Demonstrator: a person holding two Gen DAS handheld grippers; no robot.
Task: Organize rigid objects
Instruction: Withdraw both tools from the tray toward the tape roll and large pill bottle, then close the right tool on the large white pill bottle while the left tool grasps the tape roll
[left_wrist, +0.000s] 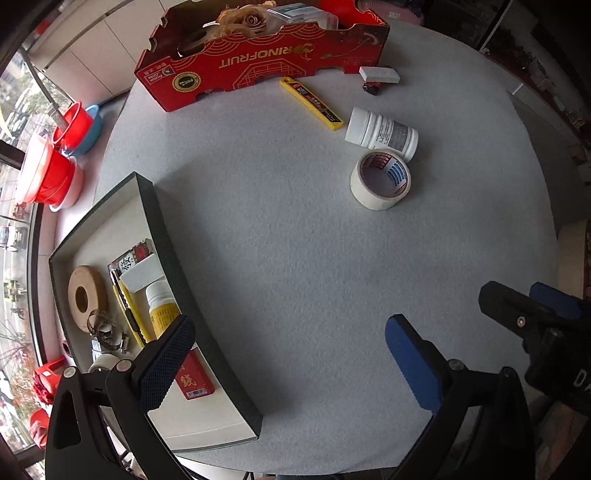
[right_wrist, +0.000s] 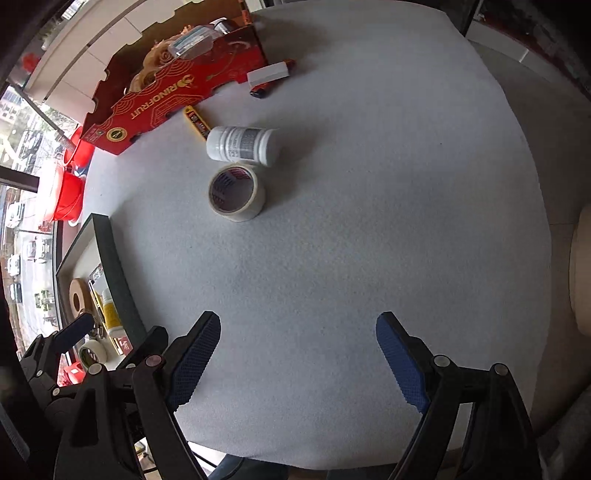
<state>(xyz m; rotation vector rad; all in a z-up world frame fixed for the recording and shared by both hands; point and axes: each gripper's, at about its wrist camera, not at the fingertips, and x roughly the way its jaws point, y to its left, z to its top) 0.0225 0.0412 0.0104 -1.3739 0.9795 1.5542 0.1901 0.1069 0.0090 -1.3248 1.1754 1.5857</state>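
A dark-rimmed tray at the table's left holds a wooden ring, a yellow cutter, a yellow-label bottle, a red box and small metal clips. On the grey table lie a tape roll, a white bottle on its side, a yellow blade case, a white block and a small red-black item. My left gripper is open and empty, its left finger over the tray. My right gripper is open and empty above bare table; the tape roll lies ahead.
A red cardboard box with dried flowers and a clear case stands at the far edge. Red and blue basins sit beyond the table at the left by a window. My right gripper also shows in the left wrist view.
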